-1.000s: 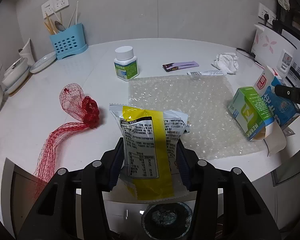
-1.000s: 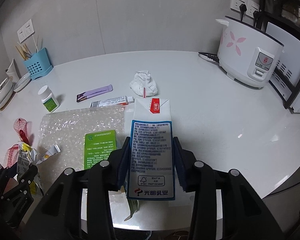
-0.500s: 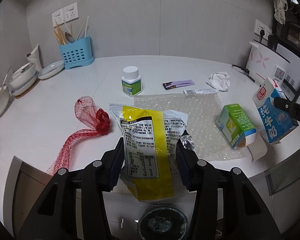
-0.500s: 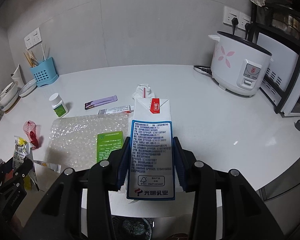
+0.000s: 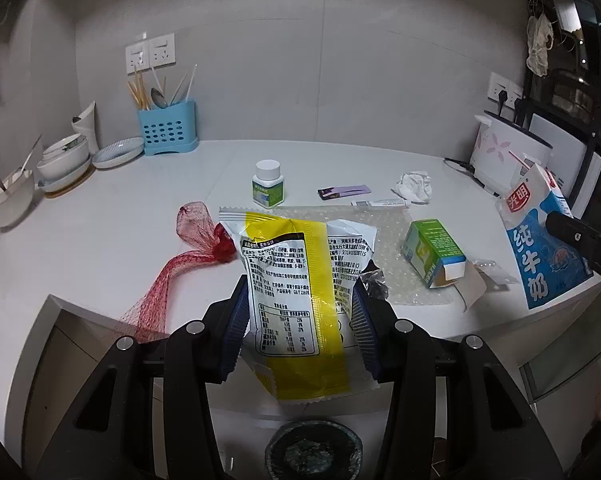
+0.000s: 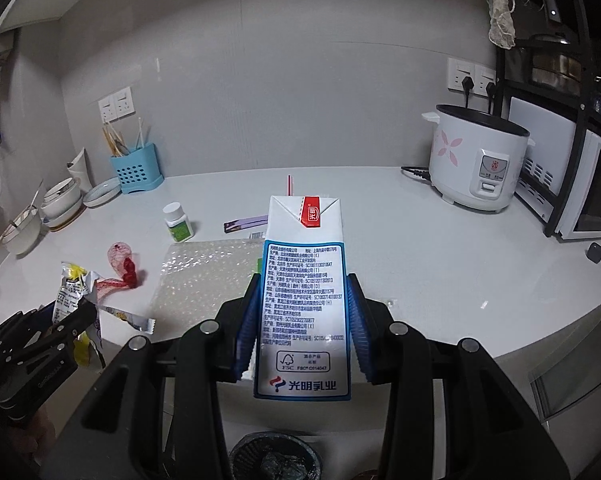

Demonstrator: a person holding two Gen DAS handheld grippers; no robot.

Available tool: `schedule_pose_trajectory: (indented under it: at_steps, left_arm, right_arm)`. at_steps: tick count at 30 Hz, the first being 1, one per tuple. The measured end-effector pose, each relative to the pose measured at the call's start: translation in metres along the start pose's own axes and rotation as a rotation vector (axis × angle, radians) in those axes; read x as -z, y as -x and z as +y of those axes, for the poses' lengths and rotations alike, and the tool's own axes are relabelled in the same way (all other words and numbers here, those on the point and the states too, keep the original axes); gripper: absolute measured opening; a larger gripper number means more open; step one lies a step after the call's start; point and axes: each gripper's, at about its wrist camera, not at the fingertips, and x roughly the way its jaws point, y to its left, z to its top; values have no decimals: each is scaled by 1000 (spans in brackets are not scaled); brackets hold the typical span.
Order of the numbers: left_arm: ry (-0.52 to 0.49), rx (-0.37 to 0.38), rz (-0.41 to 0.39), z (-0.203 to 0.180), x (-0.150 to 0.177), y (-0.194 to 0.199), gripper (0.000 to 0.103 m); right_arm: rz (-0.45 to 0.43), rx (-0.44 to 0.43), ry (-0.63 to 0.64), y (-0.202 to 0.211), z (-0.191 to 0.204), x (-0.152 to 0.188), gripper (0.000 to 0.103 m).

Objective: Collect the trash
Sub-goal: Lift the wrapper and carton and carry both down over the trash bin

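Note:
My left gripper (image 5: 298, 322) is shut on a white and yellow snack wrapper (image 5: 296, 280), held off the front edge of the white counter (image 5: 100, 240). My right gripper (image 6: 302, 328) is shut on a blue and white milk carton (image 6: 304, 280) with a straw, also lifted in front of the counter. The carton (image 5: 540, 240) shows at the right of the left wrist view, the wrapper (image 6: 70, 296) at the left of the right wrist view. A dark trash bin (image 5: 312, 456) sits on the floor below both grippers. On the counter lie red mesh netting (image 5: 192, 240), bubble wrap (image 6: 204, 272), a green box (image 5: 432, 254) and a crumpled tissue (image 5: 414, 188).
A pill bottle (image 5: 267, 184), a purple packet (image 5: 344, 192) and a small tube (image 5: 380, 202) lie further back. A blue utensil holder (image 5: 166, 132) and stacked bowls (image 5: 62, 164) stand at the back left, a rice cooker (image 6: 476, 160) at the right.
Both grippers have pulled back from the counter and risen, each carrying its item. The counter now looks farther away and the bin shows below both.

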Motion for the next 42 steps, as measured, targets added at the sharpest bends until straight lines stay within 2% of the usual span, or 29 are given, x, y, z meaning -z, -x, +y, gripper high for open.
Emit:
schedule_pose_trajectory:
  at_steps: [9, 15, 19, 23, 30, 36, 42]
  left_arm:
    - [12, 37, -57, 6, 53, 46, 47]
    - [16, 43, -80, 7, 94, 66, 47]
    - [18, 46, -67, 8, 122, 64, 47]
    - [27, 41, -51, 9, 149, 52, 47]
    - [58, 32, -1, 19, 200, 10, 47]
    - [46, 17, 85, 17, 248, -40, 47]
    - [63, 39, 176, 18, 297, -97, 46]
  right_arm:
    - [-92, -89, 14, 53, 16, 71, 39]
    - [-103, -136, 9, 65, 23, 128, 39]
    - [-93, -140, 15, 63, 30, 164, 39]
    - [-69, -140, 27, 51, 35, 197, 39]
    - [12, -107, 13, 8, 38, 251, 39]
    - [118, -93, 4, -46, 35, 298, 39]
    - [217, -74, -13, -99, 34, 341, 39]
